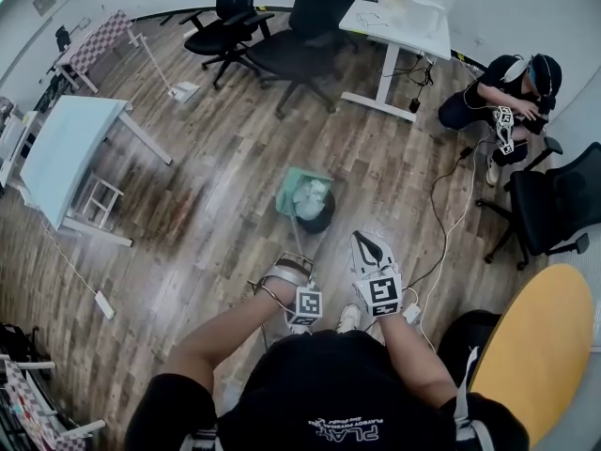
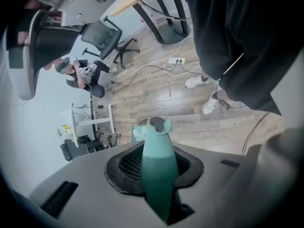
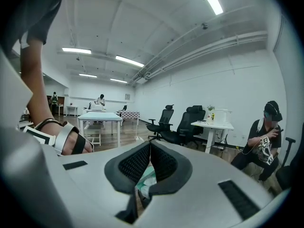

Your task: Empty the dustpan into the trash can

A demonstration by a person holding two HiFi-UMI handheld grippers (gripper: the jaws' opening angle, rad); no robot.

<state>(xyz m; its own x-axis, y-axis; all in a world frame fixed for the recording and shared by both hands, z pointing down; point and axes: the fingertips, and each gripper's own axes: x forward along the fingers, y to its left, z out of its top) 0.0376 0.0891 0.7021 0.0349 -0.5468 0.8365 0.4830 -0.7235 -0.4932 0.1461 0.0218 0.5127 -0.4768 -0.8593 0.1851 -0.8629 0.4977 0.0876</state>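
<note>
Wood floor (image 1: 216, 205) filled the room's centre. On it, ahead of the person's feet, the teal dustpan (image 1: 302, 191) was positioned over the black trash can (image 1: 321, 222), partly covering its rim. The dustpan's long handle (image 2: 159, 175) was clamped between the jaws of the left gripper (image 2: 159, 151). The right gripper (image 3: 149, 148) was just beside the left, its jaws closed and empty. Chairs (image 1: 230, 26) and a desk (image 1: 404, 26) stood well apart.

An open-plan office is indicated by the wood-plank floor (image 1: 216, 158), over which white surfaces (image 1: 423, 31) and black swivel chairs (image 1: 230, 26) are spread; strip lights (image 3: 129, 61) are mounted overhead; a power strip (image 1: 104, 304) is laid out.
</note>
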